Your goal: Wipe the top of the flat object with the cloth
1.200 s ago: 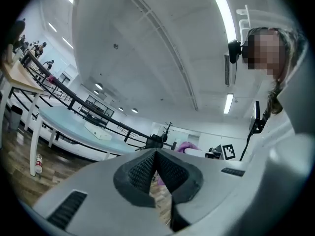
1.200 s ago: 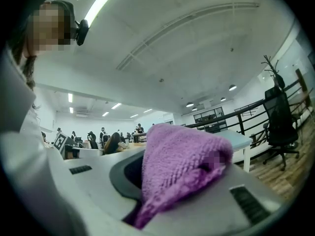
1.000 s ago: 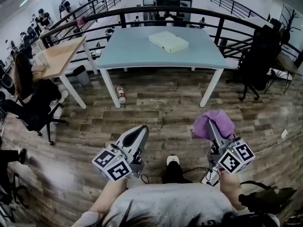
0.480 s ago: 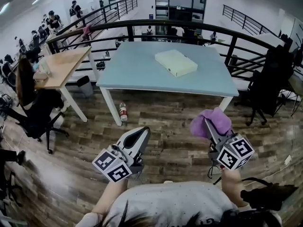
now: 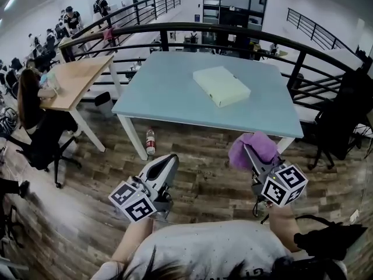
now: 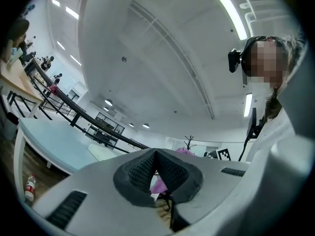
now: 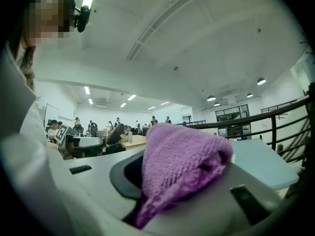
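One smooth pale-blue table (image 5: 169, 95). Flat object (image 5: 221, 85), pale rectangular slab, lies on it right of centre, long axis diagonal, far-left to near-right. Right gripper (image 5: 249, 151) clamps bunched, fuzzy purple cloth (image 5: 260, 147). Left gripper (image 5: 171, 159) jaws together, empty.

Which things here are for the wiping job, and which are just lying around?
For the job:
purple cloth in the right tongs
pale flat box
blue table under it

Just lying about:
bottle on the floor
wooden desk
black chair
shut, empty left tongs
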The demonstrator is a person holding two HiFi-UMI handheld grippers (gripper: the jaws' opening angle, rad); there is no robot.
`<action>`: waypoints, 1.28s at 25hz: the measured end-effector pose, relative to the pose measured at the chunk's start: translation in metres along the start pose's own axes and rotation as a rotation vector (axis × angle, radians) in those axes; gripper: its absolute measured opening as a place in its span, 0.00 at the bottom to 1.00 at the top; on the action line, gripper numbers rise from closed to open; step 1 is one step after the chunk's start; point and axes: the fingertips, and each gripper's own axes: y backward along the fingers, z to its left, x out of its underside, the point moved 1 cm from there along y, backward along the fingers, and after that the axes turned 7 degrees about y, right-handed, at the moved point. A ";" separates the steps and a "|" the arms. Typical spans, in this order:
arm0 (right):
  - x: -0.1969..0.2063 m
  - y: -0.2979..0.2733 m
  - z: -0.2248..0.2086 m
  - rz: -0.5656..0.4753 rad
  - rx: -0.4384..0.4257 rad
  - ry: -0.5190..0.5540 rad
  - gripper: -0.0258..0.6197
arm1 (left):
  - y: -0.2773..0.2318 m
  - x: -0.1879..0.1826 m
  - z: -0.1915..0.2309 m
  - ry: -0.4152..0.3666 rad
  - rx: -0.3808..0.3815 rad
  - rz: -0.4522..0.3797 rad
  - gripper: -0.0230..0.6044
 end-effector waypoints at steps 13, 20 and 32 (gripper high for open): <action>0.025 -0.072 -0.085 0.045 0.084 -0.128 0.09 | -0.084 -0.017 0.075 0.000 -0.011 0.069 0.04; -0.002 -0.136 -0.138 0.017 0.165 -0.108 0.09 | -0.157 -0.062 0.138 0.007 0.074 0.077 0.04; -0.020 -0.238 -0.201 -0.015 0.262 -0.091 0.09 | -0.237 -0.111 0.239 -0.008 0.138 0.127 0.04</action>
